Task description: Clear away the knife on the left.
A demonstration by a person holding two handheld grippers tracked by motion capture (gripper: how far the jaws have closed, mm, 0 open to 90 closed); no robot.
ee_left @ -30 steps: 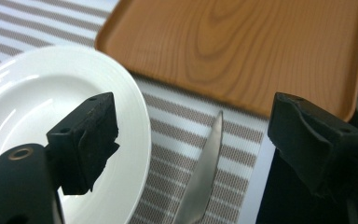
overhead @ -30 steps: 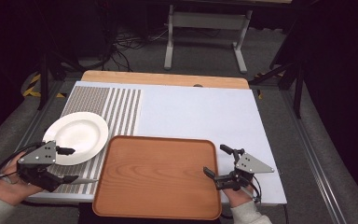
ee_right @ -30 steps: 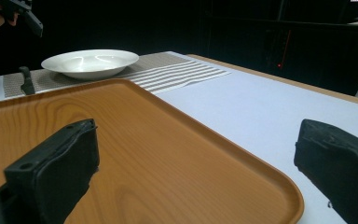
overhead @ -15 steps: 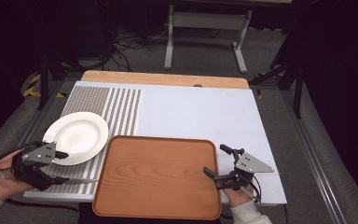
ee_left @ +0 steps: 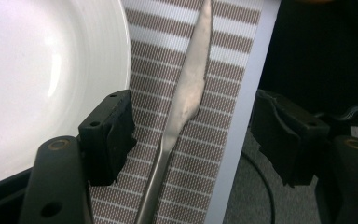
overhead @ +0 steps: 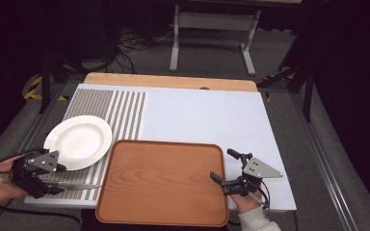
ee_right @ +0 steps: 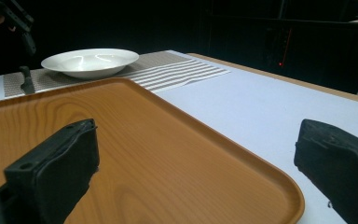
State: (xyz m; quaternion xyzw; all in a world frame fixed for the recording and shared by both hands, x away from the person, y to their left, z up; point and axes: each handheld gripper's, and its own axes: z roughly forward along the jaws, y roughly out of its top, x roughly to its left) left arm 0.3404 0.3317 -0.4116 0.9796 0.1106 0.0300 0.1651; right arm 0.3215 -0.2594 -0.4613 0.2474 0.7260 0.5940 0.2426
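Presently the left gripper (ee_left: 191, 135) is hovering over a knife (ee_left: 186, 98), its jaws spread to either side of the handle, having just been closing, pads not yet touching the metal. The knife is lying flat on the striped placemat (overhead: 125, 110), just beside the white plate (overhead: 79, 140), near the table's front edge. The right gripper (overhead: 224, 168) is resting with jaws spread wide, straddling the near right corner of the wooden tray (overhead: 159, 178), gripping nothing. The tray is sitting on the pale table cover (overhead: 207, 115), touching the placemat's edge.
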